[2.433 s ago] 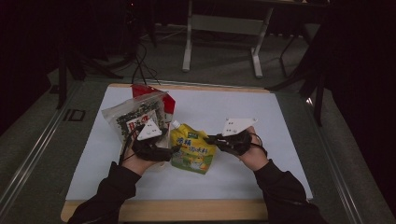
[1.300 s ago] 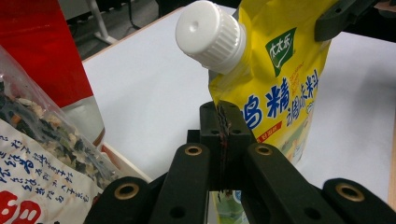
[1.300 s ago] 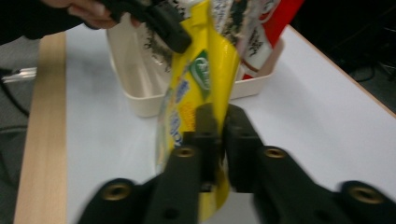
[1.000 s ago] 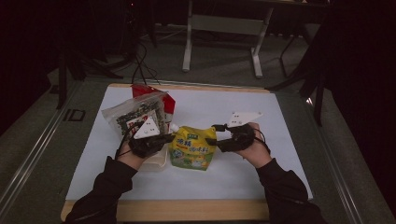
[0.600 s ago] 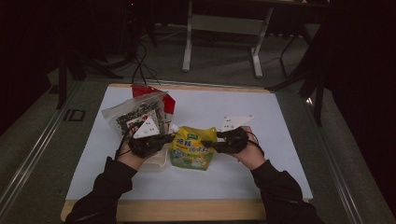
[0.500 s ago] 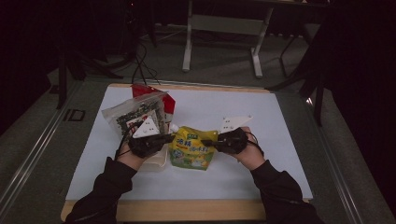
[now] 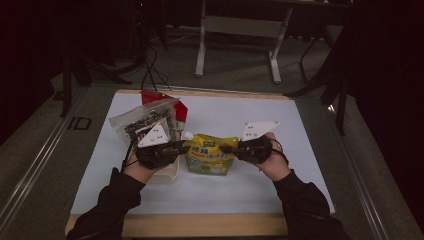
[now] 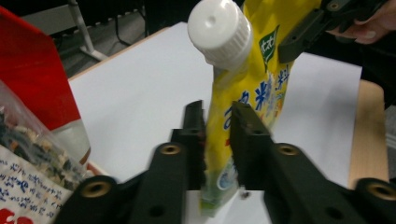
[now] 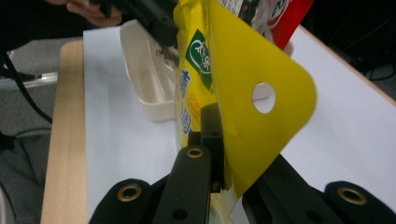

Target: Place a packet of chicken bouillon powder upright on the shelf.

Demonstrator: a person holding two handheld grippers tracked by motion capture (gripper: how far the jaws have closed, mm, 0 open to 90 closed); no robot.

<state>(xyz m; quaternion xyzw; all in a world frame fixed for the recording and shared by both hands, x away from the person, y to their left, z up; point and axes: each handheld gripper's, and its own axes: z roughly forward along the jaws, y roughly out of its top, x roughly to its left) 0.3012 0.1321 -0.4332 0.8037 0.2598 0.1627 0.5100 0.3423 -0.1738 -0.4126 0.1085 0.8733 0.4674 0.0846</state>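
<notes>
A yellow pouch (image 7: 210, 156) with a white screw cap (image 8: 219, 30) stands upright between both grippers, over the white mat. My left gripper (image 7: 184, 146) holds the pouch's edge just below the cap. In the left gripper view its jaws (image 8: 217, 121) have just been opening, and the pouch still touches both pads. My right gripper (image 7: 226, 148) is shut on the pouch's other top corner. In the right gripper view (image 9: 224, 140) that corner has a hang hole (image 9: 264, 98), and the yellow flap hides the right jaw.
A red carton (image 7: 165, 102) and a clear bag of dark dried mix (image 7: 145, 122) stand behind the left hand. A cream tray (image 9: 149, 79) lies beside the pouch. The white mat (image 7: 300, 170) covers a wooden table with its front edge (image 7: 200, 226) near me.
The right gripper moved left to the pouch and closed on its top corner. The left hand kept its place at the cap end, its jaws a little wider.
</notes>
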